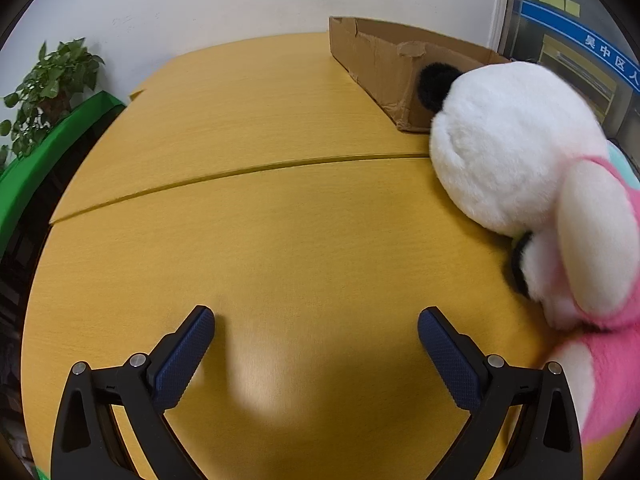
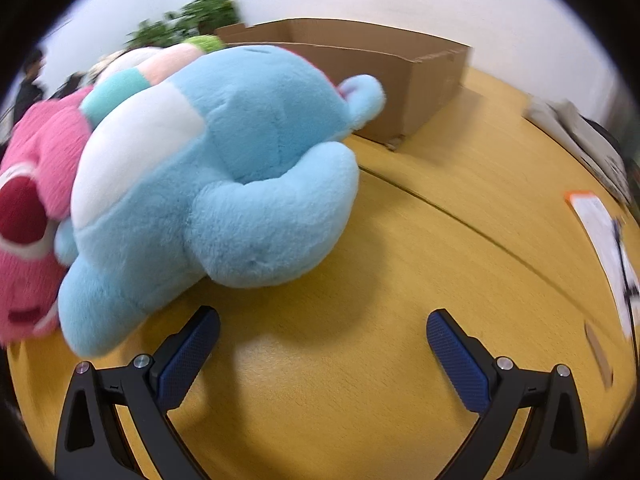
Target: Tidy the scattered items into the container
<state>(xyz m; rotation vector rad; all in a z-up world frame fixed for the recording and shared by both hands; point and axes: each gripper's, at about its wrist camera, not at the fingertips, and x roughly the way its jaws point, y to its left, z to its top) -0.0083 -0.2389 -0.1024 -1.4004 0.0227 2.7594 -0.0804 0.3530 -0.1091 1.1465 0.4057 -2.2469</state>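
Observation:
A white plush toy with black ears and pink clothes (image 1: pixel 520 168) lies on the yellow table (image 1: pixel 280 240) at the right of the left wrist view. My left gripper (image 1: pixel 316 354) is open and empty, to the left of it. A cardboard box (image 1: pixel 384 64) stands behind the toy. In the right wrist view a light blue plush toy (image 2: pixel 208 192) lies on the table, with a pink plush toy (image 2: pixel 36 200) at its left. My right gripper (image 2: pixel 323 356) is open and empty, just in front of the blue toy. The cardboard box (image 2: pixel 400 80) stands behind it.
A potted plant (image 1: pixel 48 84) and a green strip (image 1: pixel 44 160) lie beyond the table's left edge. Papers (image 2: pixel 604 240) lie at the table's right side in the right wrist view. A seam (image 1: pixel 240 172) runs across the table.

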